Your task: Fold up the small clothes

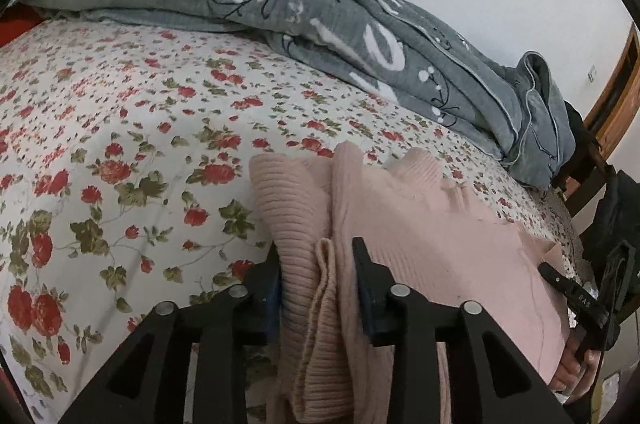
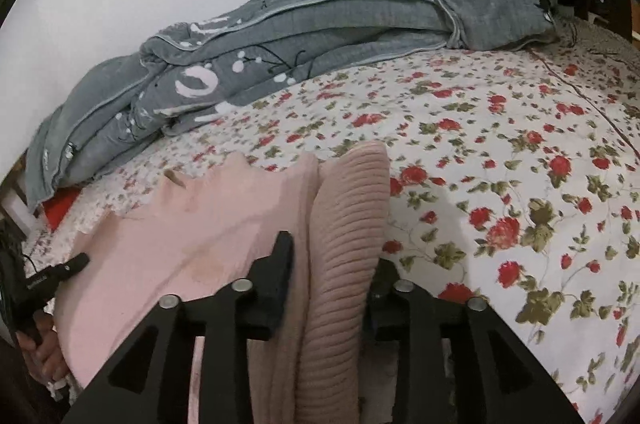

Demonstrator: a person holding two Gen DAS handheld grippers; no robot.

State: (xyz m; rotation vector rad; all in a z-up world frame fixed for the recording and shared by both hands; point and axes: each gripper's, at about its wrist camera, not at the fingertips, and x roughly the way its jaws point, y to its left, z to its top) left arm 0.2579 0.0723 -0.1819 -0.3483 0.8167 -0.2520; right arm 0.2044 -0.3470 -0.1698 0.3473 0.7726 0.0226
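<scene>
A small pale pink knit sweater (image 1: 432,244) lies on the floral bed sheet (image 1: 120,128). My left gripper (image 1: 318,256) is shut on a bunched ribbed edge of the sweater at its left side. In the right wrist view the same sweater (image 2: 180,236) spreads to the left, and my right gripper (image 2: 332,256) is shut on its ribbed edge (image 2: 352,208) at the right side. Each view shows the other gripper at the sweater's far end, the right one in the left wrist view (image 1: 560,280) and the left one in the right wrist view (image 2: 64,270).
A rolled grey quilt (image 1: 280,8) lies along the wall side of the bed; it also shows in the right wrist view (image 2: 320,24). A wooden frame (image 1: 616,92) and dark chair stand beyond the bed's end. A red cloth (image 2: 60,208) peeks out under the quilt.
</scene>
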